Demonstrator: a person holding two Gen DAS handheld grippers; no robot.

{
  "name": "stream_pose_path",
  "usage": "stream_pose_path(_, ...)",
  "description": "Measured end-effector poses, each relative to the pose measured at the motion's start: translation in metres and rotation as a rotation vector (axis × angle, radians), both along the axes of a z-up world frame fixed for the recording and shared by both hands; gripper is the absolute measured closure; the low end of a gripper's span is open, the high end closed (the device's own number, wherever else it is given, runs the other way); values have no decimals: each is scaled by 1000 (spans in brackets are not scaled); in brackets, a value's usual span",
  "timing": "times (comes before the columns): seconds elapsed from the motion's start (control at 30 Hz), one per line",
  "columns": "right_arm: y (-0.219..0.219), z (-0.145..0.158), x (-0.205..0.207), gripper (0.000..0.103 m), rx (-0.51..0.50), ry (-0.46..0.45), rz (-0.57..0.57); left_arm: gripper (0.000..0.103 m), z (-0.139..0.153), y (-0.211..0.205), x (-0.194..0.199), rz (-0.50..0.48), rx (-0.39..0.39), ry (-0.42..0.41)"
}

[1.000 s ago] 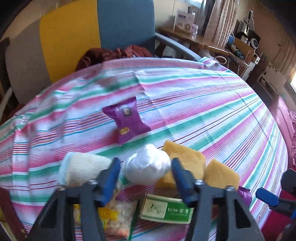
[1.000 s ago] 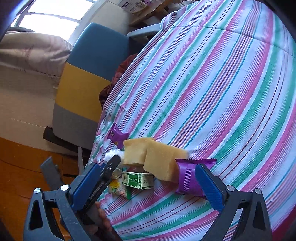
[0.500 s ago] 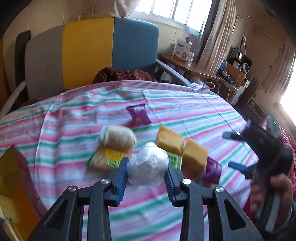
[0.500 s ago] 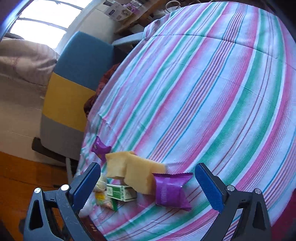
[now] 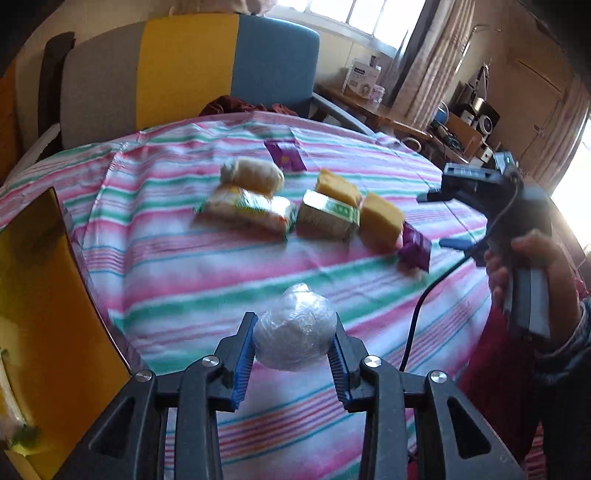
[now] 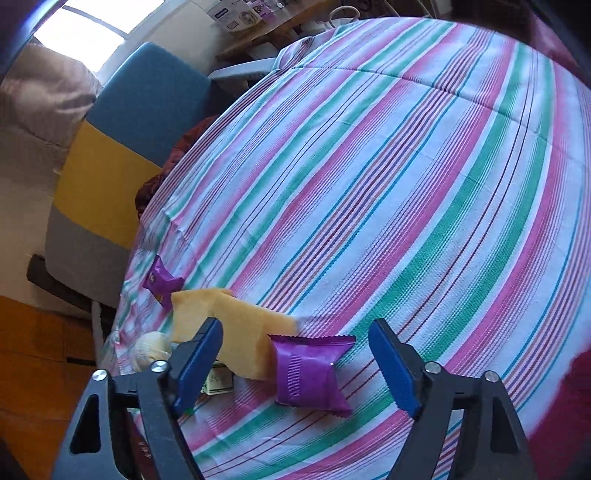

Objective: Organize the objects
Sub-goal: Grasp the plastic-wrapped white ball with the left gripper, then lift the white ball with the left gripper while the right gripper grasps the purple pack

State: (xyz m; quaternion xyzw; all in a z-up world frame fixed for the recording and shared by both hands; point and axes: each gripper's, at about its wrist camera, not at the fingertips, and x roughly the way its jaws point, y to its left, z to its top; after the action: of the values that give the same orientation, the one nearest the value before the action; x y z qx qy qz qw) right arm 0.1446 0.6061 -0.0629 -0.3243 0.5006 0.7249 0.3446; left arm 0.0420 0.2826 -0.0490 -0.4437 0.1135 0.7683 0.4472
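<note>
Carry step, by my read: your left gripper (image 5: 294, 356) is clamped on the plastic-wrapped ball (image 5: 295, 328), lifted off the striped counter (image 5: 207, 280). Next, swing it toward the yellow bin (image 5: 48, 295) at left. Your right gripper (image 6: 295, 363) hangs spread wide over the purple packet (image 6: 308, 373). Armchair (image 5: 192, 70) behind.

Your daylight comes from the windows (image 5: 364, 16) at the far side and a blown-out glare at the right edge — warm, fairly bright. Motion blur smears the snack packets (image 5: 247, 208) and the striped tablecloth (image 5: 184, 266) in the left wrist view; the wrapped ball (image 5: 295, 326) stays sharp. Both fisheye views bend hard at the rims — corners go dark.
</note>
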Motion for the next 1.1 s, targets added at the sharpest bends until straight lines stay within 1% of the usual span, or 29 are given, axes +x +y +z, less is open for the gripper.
stream_pose_path(0.13,-12,8,4,25,48,-39,20,67,-9,-2,6,-23,-11,11)
stream_pose_path(0.23,-17,2,9,25,22,-43,30,67,-20,-3,2,-16,-31,-16)
stream_pose_path(0.3,-19,-3,9,25,3,-47,43,67,-21,-4,0,-16,-26,-14)
stream_pose_path(0.37,-19,-8,3,25,4,-64,58,67,-22,-4,-1,-16,-27,-15)
stream_pose_path(0.4,-19,-10,-1,32,15,-81,71,67,-23,-5,-2,-16,-28,-18)
stream_pose_path(0.43,-20,-15,-8,46,25,-116,107,67,-24,-5,-3,-15,-25,-23)
stream_pose_path(0.5,-23,-24,-20,67,18,-166,177,67,-25,-7,-2,-16,-15,-20)
stream_pose_path(0.53,-27,-25,-24,68,43,-196,197,67,-25,-7,-2,-17,-10,-18)
stream_pose_path(0.6,-31,-24,-27,68,77,-219,215,67,-26,-9,-2,-17,4,-23)
stream_pose_path(0.7,-30,-28,-26,68,65,-226,224,67,-27,-10,-3,-18,23,-25)
stream_pose_path(0.83,-32,-30,-29,68,78,-254,246,67,-29,-13,-6,-13,45,-37)
stream_pose_path(0.97,-31,-28,-28,68,79,-253,242,66,-30,-13,-8,-8,53,-50)
stream_pose_path(1.1,-32,-28,-27,68,87,-258,242,65,-32,-13,-9,-2,42,-64)
